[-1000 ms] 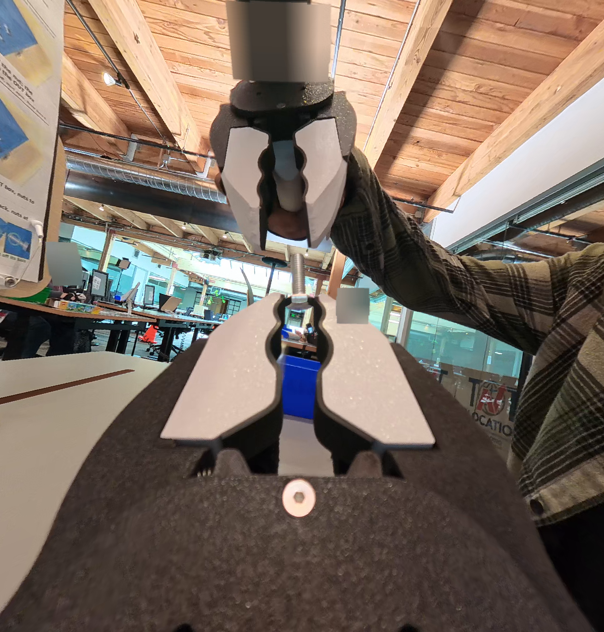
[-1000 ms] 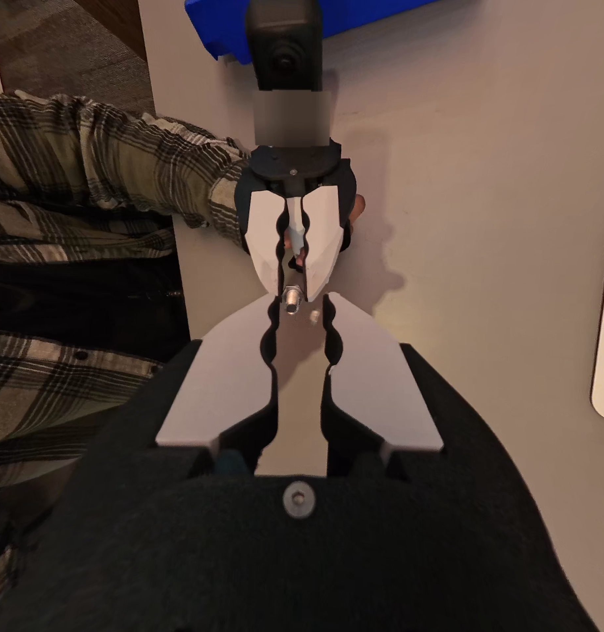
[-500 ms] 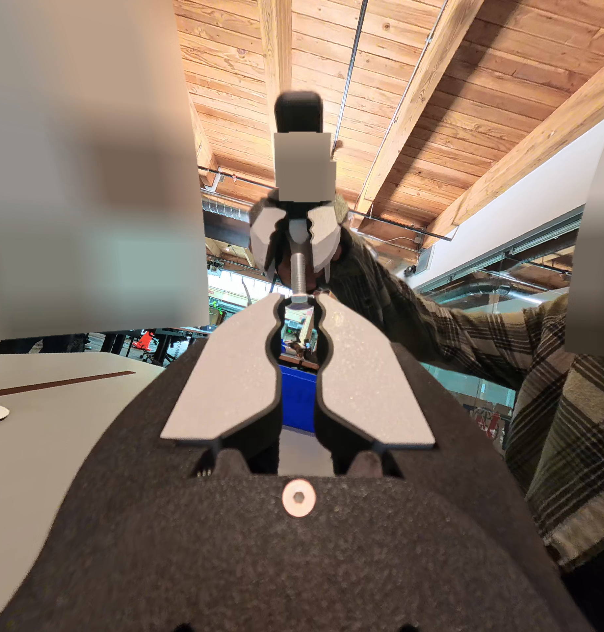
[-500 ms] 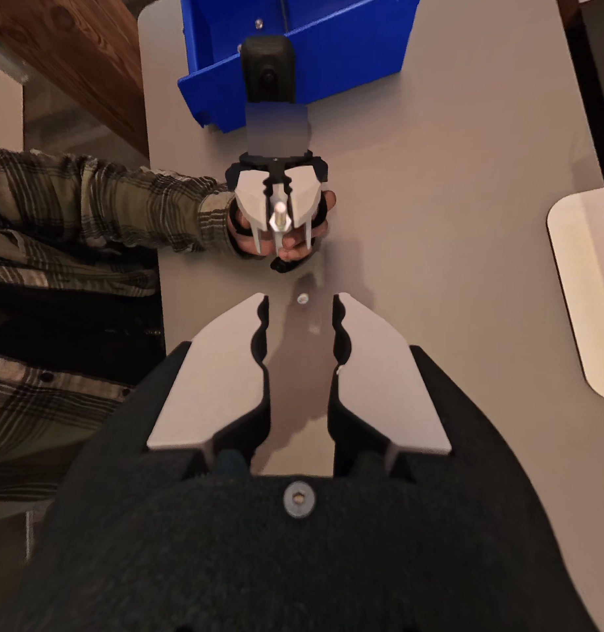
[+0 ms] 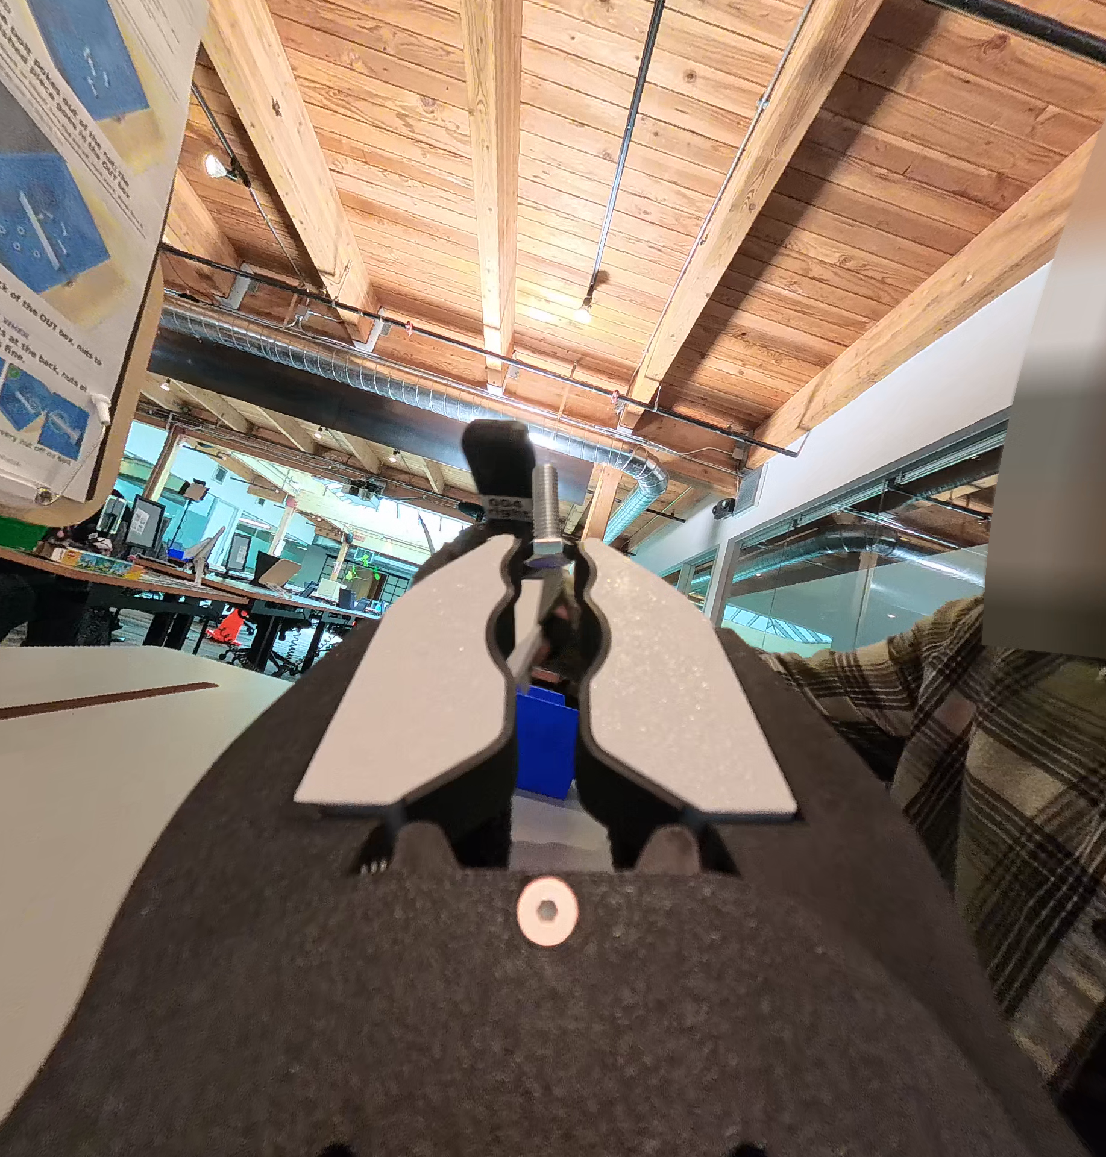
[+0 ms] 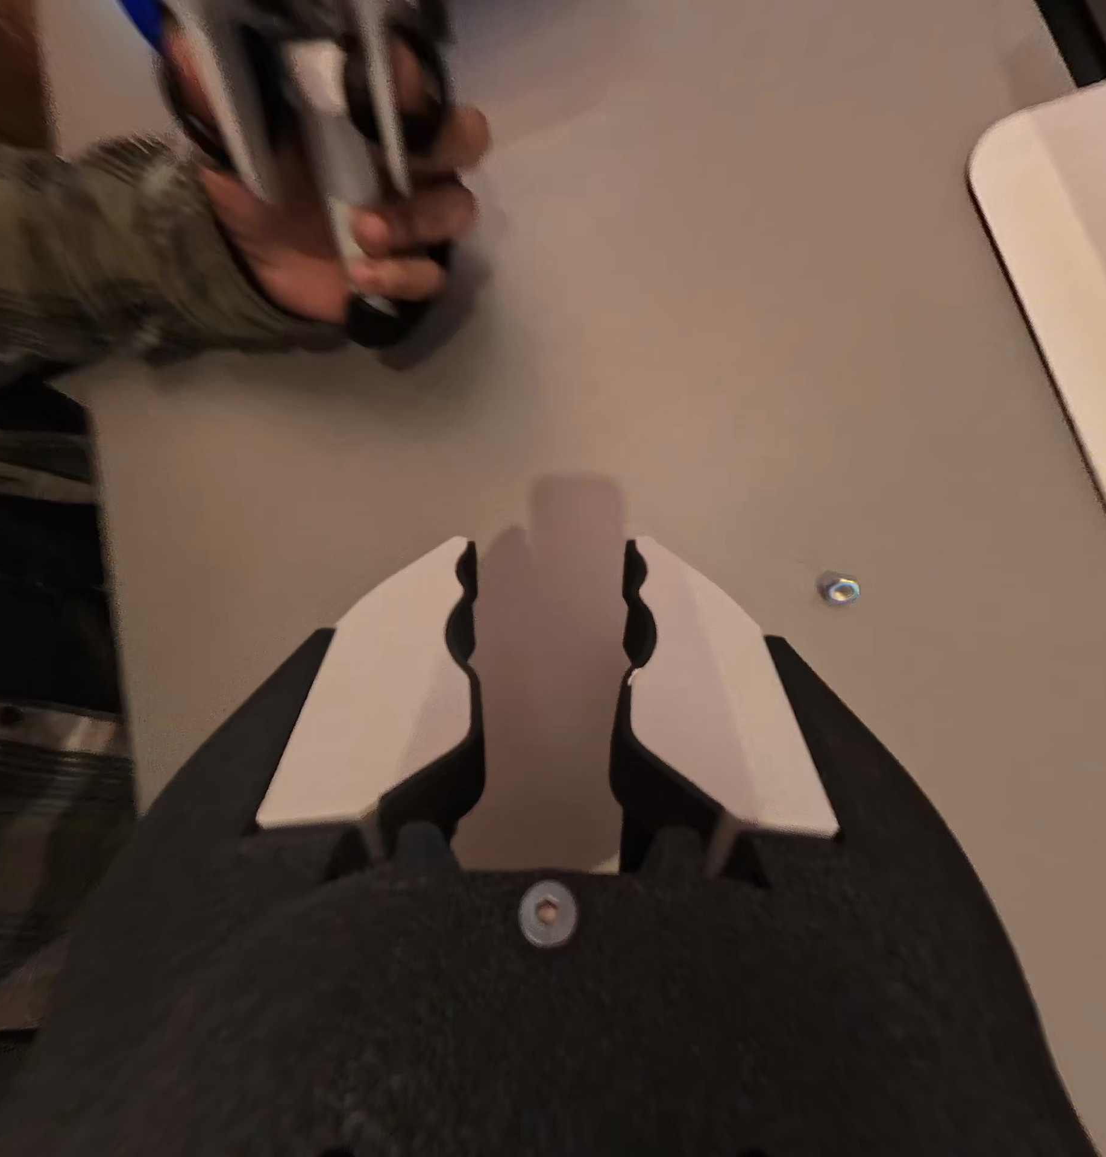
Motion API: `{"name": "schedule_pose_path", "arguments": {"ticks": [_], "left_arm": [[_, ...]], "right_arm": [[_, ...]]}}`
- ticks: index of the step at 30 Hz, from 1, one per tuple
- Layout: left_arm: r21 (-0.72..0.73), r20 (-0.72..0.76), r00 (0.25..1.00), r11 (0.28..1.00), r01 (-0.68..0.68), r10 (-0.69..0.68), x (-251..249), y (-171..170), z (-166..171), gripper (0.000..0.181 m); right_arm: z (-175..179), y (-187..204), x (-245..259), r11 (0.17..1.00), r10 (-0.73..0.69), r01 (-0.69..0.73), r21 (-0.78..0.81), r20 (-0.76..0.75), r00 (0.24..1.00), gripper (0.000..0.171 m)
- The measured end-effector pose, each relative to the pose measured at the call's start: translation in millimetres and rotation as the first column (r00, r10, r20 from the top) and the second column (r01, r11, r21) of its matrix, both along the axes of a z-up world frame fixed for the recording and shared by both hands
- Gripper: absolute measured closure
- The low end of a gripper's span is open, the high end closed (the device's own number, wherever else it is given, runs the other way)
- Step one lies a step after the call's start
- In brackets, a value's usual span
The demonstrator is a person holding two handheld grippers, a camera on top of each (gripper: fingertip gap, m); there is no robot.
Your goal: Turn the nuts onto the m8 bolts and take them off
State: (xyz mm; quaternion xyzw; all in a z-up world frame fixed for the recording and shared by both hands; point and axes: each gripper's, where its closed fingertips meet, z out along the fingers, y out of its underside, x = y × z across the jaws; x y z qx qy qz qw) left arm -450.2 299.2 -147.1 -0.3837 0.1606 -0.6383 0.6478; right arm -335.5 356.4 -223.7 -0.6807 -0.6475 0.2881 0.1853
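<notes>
In the left wrist view, a silver bolt (image 5: 545,508) is pinched by its hex head at the very tips of the left gripper (image 5: 542,554), whose jaws are pressed in on the head. The threaded shank is pointed upward, toward a timber ceiling (image 5: 600,188), and no nut is seen on it. It is probably held this way so that the thread is left bare and reachable from above. Behind and below the fingertips, part of the other gripper and a blue bin (image 5: 545,745) can be made out through the gap (details there are too small to tell). A plaid sleeve (image 5: 976,782) is seen at the right edge.

In the right wrist view, the right gripper (image 6: 550,551) is held above a pale grey table (image 6: 757,313) with its jaws spread apart and nothing between them. A single nut (image 6: 839,589) lies flat on the table, off to the right of the right-hand finger and clearly outside the gap between the jaws. It is judged that the nut is the next thing to be picked up, and that the gripper would have to be shifted sideways and lowered before it could be closed on it. The left gripper and the hand (image 6: 350,250) around it are shown blurred at the upper left, well apart from the nut. A rounded white board (image 6: 1070,282) occupies the right edge.
</notes>
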Motion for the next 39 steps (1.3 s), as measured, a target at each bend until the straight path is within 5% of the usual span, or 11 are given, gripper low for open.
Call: {"name": "schedule_pose_path", "arguments": {"ticks": [5,13,39], "left_arm": [[0.015,-0.016,1.0,1.0,-0.007,0.008,-3.4,-2.5,2.8,0.166],[0.03,-0.036,0.999,1.0,0.002,-0.001,-3.1,-3.9,4.6,0.166],[0.046,-0.092,0.996,0.999,0.001,0.003,1.9,-5.8,3.7,0.166]], "right_arm": [[-25.2,85.6,28.5,0.984,-0.095,0.07,0.165,0.151,0.984,0.118],[-33.2,201.1,31.0,0.957,-0.281,0.275,0.095,0.053,0.958,0.12],[-86.5,275.8,7.1,0.946,-0.31,0.312,0.09,-0.04,0.95,0.133]]}}
